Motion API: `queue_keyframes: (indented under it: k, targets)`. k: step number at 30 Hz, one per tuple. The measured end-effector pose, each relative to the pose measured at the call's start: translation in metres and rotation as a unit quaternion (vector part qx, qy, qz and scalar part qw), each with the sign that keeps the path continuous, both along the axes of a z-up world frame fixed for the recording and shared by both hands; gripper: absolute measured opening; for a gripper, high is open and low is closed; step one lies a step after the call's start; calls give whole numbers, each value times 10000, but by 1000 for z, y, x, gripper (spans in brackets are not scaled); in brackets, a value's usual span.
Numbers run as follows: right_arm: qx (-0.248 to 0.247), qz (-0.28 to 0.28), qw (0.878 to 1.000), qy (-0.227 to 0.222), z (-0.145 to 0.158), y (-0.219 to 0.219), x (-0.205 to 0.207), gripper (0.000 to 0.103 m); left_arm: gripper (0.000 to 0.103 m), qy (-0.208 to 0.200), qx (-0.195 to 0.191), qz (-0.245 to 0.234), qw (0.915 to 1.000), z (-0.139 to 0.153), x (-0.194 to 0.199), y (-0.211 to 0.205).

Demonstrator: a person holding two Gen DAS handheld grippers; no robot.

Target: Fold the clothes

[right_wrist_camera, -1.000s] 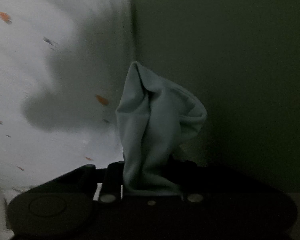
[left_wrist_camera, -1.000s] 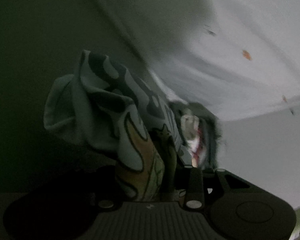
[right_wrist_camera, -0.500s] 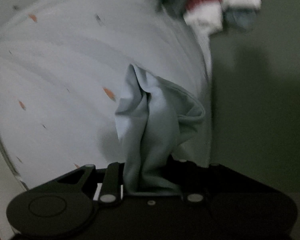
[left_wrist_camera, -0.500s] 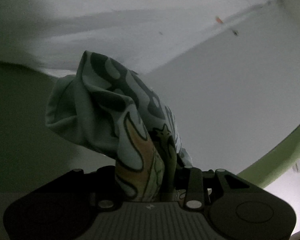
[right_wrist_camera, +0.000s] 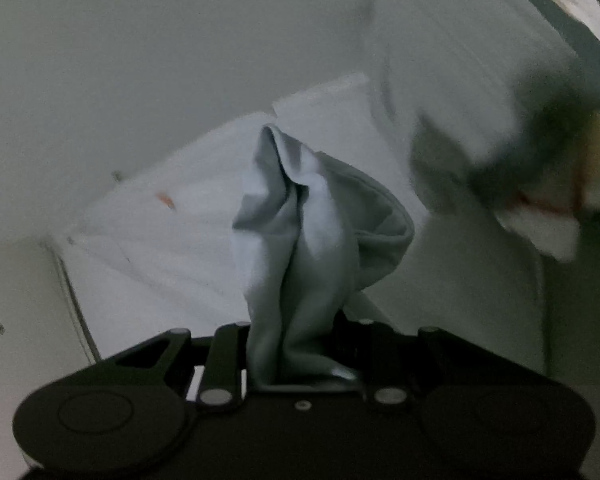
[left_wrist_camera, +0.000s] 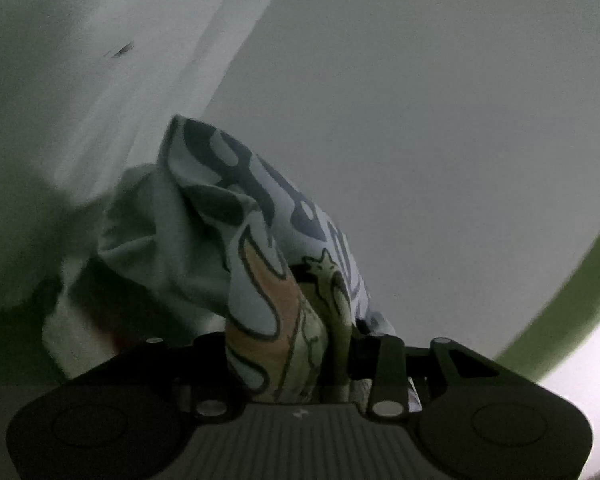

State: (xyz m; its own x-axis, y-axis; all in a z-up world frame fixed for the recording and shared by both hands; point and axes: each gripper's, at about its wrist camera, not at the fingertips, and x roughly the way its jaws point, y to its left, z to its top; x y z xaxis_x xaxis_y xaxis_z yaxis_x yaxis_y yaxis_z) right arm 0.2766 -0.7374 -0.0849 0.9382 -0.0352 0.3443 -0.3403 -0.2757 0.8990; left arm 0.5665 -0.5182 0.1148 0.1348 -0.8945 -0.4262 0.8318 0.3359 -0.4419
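Left gripper (left_wrist_camera: 296, 364): jaws clenched on a bunched fold of a printed garment (left_wrist_camera: 260, 248). The pale cloth carries dark lettering and an orange-and-green outlined figure. The fabric rises out of the jaws and leans up and left of them, hiding both fingertips. A plain pale fold sags to the left of the jaws.

Beyond the left jaws: a blurred white sheet (left_wrist_camera: 112, 80) at upper left, a bare grey surface at upper right, and a green band (left_wrist_camera: 572, 288) curving along the right edge. What the green band belongs to cannot be told.

Right gripper (right_wrist_camera: 304, 364): jaws clenched on a wad of plain light-blue cloth (right_wrist_camera: 312, 240), which stands straight up from the jaws and covers their tips. Whether this is the same garment as in the left jaws cannot be told.

Behind the right jaws: a white sheet with small orange flecks (right_wrist_camera: 156, 220) to the left. At upper right is a smeared dark shape with white and red patches (right_wrist_camera: 540, 184), too blurred to identify. Both views are dim, and the far edges are cut off by the lens rim.
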Motion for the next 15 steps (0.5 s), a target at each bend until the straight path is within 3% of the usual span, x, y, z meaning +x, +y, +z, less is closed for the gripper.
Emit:
queue_keyframes:
  k: [3,6,9,11,13,15]
  targets:
    - [89,-437,9988,-214,3,-27,13,27,42,-507,90,-78,9986,18,7,-52]
    - [-12,-894,9957,-251,11,-53,23,27,42,-659,169,-295,9972,25,28,-94]
    - [-391,-1559,9870,40,20,-71,27,27,44,-776,336,-550,9949,22,55,-138]
    - [-877,-2054,9735,496,26,-79,30,27,54,-866,549,-734,9920,14,76,-170]
    - [-1355,-2442,9504,1366,28,-86,34,31,61,-1085,848,-761,9875,-4,99,-194]
    - [-1628,-2615,9228,2313,23,-92,40,46,61,-1218,1277,-535,9828,-35,116,-208]
